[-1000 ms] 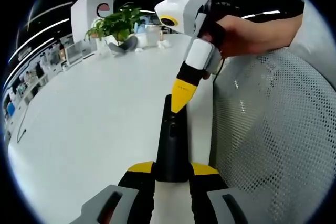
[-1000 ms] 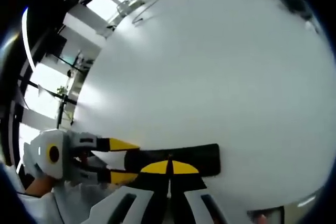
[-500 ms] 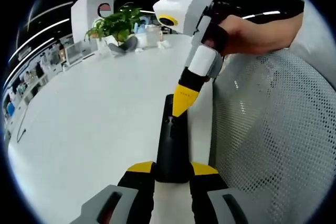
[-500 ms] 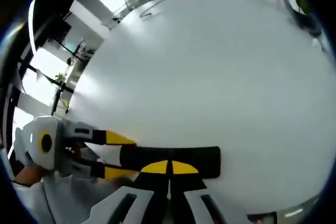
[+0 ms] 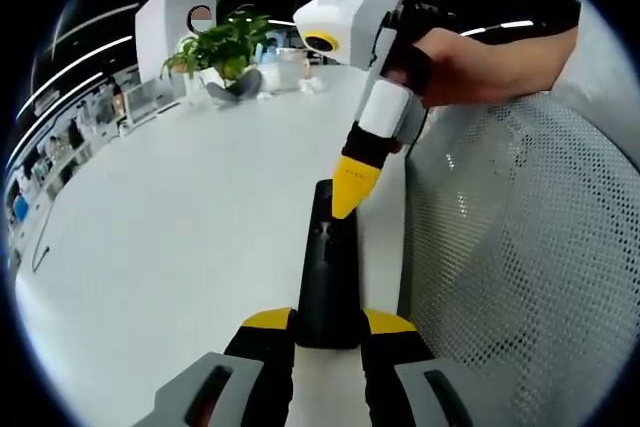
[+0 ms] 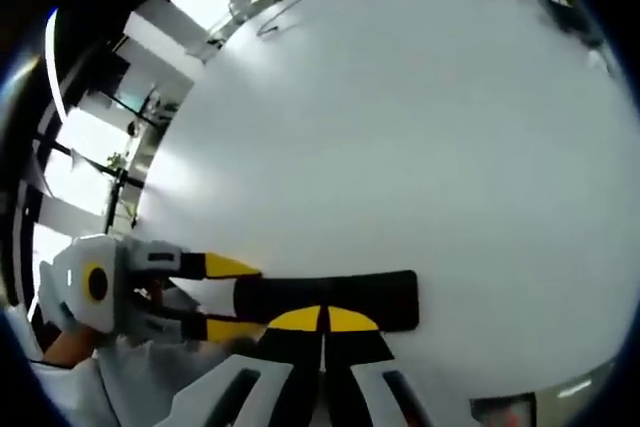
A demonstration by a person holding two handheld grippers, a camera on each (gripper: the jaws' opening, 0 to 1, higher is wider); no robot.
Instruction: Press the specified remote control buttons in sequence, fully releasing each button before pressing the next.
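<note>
1. Black and slim, the remote control (image 5: pixel 326 267) lay flat on the white worktop (image 5: pixel 180 237), close to the worktop's edge beside a white mesh chair back (image 5: pixel 520 267).
2. The left hand-held gripper (image 5: pixel 328 332) was clenched around the remote's near end, one yellow-tipped jaw against each long side, steadying it.
3. The right hand-held gripper (image 5: pixel 347 197), held in a person's hand (image 5: pixel 460 67), had its jaws brought together into a single yellow point, grasping nothing, at the remote's far half; whether the tip touched a button could not be told.
4. To do the press well, the tip would likely need to come straight down on one button, lift fully clear, then shift along.
5. The left grip should probably stay firm so the remote did not slide.
6. Few buttons could be made out on its matte face.
</note>
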